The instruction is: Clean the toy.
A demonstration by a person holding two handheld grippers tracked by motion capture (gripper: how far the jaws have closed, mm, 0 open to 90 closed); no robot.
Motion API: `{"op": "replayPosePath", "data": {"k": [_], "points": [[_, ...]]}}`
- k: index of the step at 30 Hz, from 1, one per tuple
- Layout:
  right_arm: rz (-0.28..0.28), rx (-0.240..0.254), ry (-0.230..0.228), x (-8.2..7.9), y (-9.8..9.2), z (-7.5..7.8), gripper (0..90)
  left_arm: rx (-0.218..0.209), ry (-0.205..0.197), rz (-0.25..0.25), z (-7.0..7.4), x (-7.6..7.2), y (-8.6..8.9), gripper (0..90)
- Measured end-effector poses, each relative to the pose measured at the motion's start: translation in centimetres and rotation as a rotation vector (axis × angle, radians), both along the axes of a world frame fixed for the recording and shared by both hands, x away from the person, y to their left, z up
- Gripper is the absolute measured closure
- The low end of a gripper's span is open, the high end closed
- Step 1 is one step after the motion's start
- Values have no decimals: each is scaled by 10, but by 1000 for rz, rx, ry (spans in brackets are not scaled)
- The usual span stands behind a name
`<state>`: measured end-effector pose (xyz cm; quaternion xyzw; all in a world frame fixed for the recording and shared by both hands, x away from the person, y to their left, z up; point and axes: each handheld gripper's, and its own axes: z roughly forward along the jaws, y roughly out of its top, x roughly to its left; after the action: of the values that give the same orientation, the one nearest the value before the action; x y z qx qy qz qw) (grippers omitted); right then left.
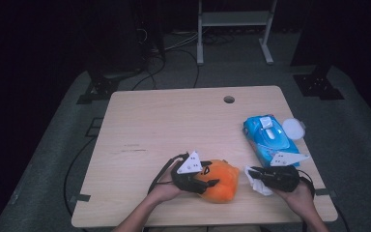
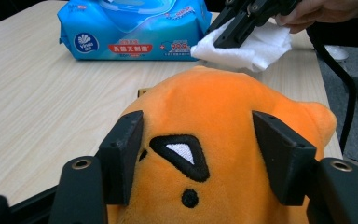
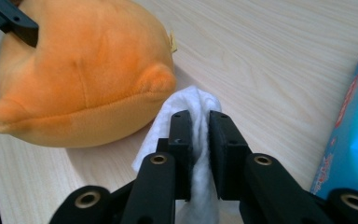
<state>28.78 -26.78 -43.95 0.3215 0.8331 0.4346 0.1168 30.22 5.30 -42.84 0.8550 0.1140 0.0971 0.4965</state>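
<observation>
As it is seen from the high view, the orange plush toy [image 1: 221, 181] lies at the near edge of the surface [image 1: 174, 125], clamped from its left side by the left gripper [image 1: 207, 182], apparently so that it is held steady for wiping. Just to its right, a white wipe [image 1: 257, 184] is carried by the right gripper [image 1: 252, 171], and the blue pack of wipes [image 1: 269, 138] is left within reach behind it, with a small white lid [image 1: 292, 128] beside the pack.

In the left gripper view, the jaws are pressed into the plush toy [image 2: 223, 130] on both sides of its stitched black face marks. The wipe [image 2: 256, 49] is brought close above the toy's far side. On the pack [image 2: 135, 28] the brand "Vinda" and the figure "99.9" can be read; the red strip carries Chinese characters too small to be made out.

In the right gripper view, the wipe [image 3: 193, 140] is pinched between nearly closed jaws, its folded edge kept foremost beside the toy [image 3: 84, 70], presumably for rubbing the fabric.
</observation>
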Motion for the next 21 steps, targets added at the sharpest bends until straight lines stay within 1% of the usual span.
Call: {"op": "replayPosePath", "data": {"k": [5,9,12,14,19,21], "points": [[4,9,33,3,-1,-4,646,9,6,2,3,-1,0,404],[8,17,29,3,0,-3,587,7,-1,-3,7,-2,-1,437],[5,22,36,4,1,-4,536,3,-2,2,7,-2,-1,450],[3,22,35,4,1,-4,527,-1,0,8,9,-1,0,467],[-7,40,22,3,1,-2,504,9,3,1,12,-1,2,533],[-8,41,23,3,1,-2,503,8,5,8,12,-1,2,535]]}}
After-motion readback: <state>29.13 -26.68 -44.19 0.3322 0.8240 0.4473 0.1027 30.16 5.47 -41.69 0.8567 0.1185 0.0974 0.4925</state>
